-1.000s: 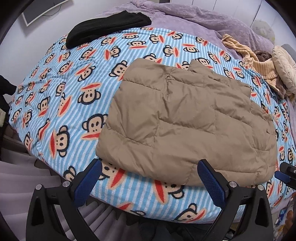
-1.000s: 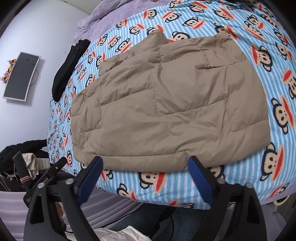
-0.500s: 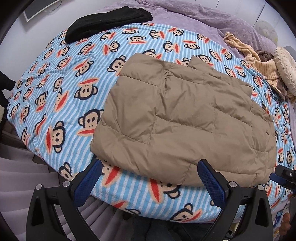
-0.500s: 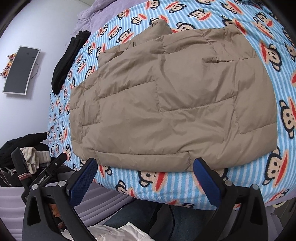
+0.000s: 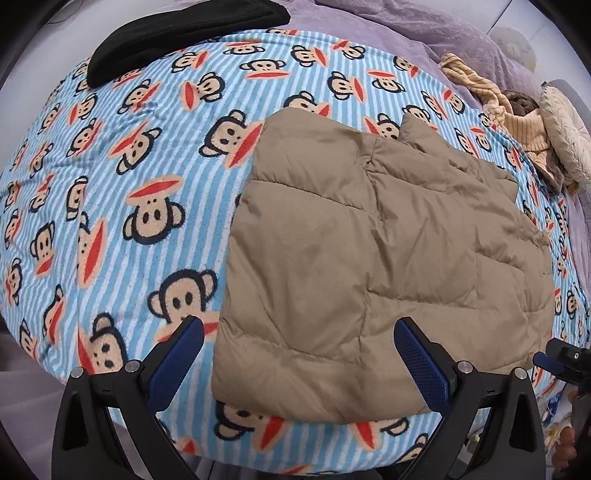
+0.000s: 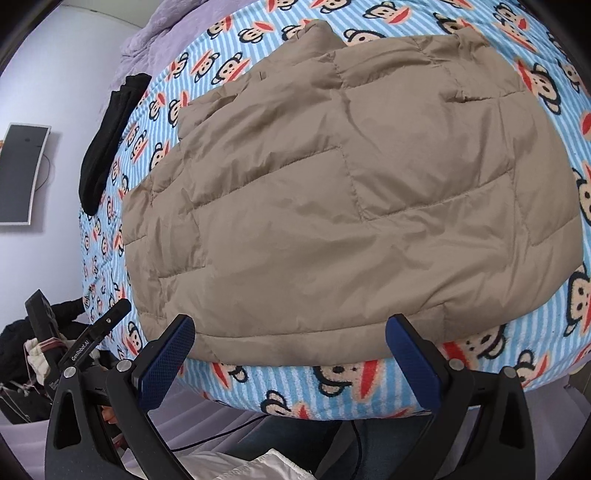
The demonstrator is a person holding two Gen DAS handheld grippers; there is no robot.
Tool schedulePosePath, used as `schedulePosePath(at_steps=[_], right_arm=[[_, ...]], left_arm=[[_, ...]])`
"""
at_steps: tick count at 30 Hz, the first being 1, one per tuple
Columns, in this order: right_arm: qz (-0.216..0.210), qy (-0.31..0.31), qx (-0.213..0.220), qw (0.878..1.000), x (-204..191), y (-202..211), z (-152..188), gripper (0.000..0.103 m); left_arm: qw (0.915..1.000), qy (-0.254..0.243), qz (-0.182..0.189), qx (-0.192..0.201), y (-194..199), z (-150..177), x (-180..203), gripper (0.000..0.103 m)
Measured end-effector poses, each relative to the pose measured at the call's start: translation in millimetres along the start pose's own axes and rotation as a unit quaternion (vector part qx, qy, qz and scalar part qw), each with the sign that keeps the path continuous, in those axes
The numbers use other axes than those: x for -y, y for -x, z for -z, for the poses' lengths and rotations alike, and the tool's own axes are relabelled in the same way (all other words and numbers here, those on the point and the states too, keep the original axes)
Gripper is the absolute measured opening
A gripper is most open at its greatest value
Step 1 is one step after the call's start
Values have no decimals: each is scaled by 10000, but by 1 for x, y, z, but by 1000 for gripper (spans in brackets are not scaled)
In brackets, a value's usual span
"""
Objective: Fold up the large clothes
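Your right gripper [image 6: 290,354]: jaws spread wide, blue pads [image 6: 166,360] empty, at 6 o'clock over near hem of tan quilted jacket [image 6: 343,192]. Jacket lies flat on monkey-print blanket [image 6: 369,380]. Black garment [image 6: 110,136] at 10 o'clock; your left gripper [image 6: 79,345] at 8 o'clock.

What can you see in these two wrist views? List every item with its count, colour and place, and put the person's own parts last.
Quilted jacket: one, tan, flat on the blanket near its front edge.
Monkey blanket: one, blue-striped, covering the bed.
Dark garment: one, black, far left of the blanket.
Purple bedding: one, lilac, behind the blanket.
Knit garment: one, yellow-cream, far right.
Cushion: one, cream, far right.
Wall panel: one, dark, left wall.
Left gripper: jaws open, over the jacket's near left corner.
Right gripper: jaws open, at the jacket's near edge.
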State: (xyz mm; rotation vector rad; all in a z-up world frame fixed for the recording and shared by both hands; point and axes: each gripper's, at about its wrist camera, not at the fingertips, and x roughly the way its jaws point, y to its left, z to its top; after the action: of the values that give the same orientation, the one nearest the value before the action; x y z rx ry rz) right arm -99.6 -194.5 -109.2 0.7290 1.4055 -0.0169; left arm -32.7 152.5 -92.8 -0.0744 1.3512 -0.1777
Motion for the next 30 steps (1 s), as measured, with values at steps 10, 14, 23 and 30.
schedulePosePath(at_steps=[10, 14, 23, 30], right_arm=[[254, -92, -92, 9996, -21, -20, -11, 103], [349, -117, -126, 9992, -26, -24, -15, 103], [563, -170, -215, 9980, -31, -29, -15, 103], [694, -103, -91, 9975, -41, -29, -21, 103]], left_arm=[[9891, -223, 1332, -584, -49, -46, -54, 103], [9690, -263, 2192, -1113, -82, -54, -60, 103], [9432, -434, 2928, -1507, -132, -68, -39, 103], [9271, -554, 3303, -1682, -147, -76, -9, 68]])
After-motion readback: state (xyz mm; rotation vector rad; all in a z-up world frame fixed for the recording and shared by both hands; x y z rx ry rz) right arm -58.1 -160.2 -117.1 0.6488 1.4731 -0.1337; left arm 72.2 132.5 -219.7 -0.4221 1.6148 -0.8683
